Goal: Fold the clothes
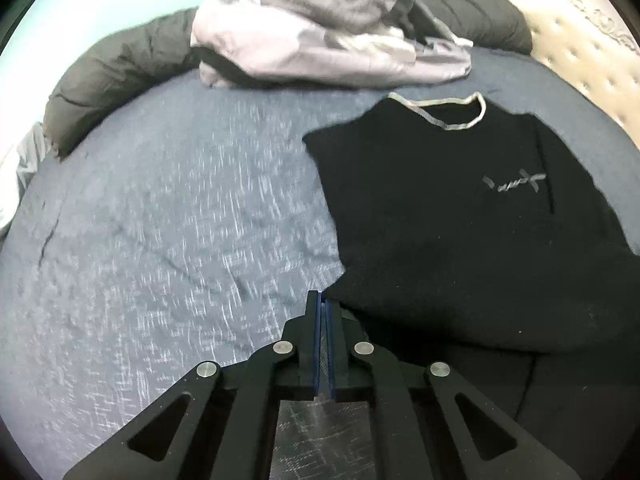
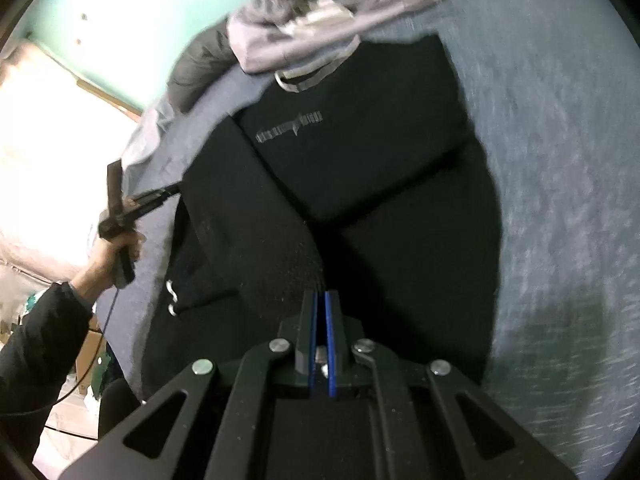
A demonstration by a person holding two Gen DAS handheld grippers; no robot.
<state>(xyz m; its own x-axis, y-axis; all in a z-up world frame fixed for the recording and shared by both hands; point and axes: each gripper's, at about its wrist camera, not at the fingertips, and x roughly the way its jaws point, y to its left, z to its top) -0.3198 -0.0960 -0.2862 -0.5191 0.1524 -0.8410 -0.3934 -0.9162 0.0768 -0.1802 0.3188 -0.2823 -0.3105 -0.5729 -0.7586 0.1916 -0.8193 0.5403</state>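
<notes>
Black shirt (image 1: 440, 208) lies on the bed (image 1: 160, 220), both tongs closed: left (image 1: 322, 300) at its edge, right (image 2: 321, 294) pinching its cloth.

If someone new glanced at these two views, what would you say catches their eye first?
Probably the black shirt with its pale collar, spread on the blue-grey bedspread and already partly folded. Behind it, a heap of grey clothes sits at the far edge. Both the left gripper and right gripper are shut at the shirt's near hem.
</notes>
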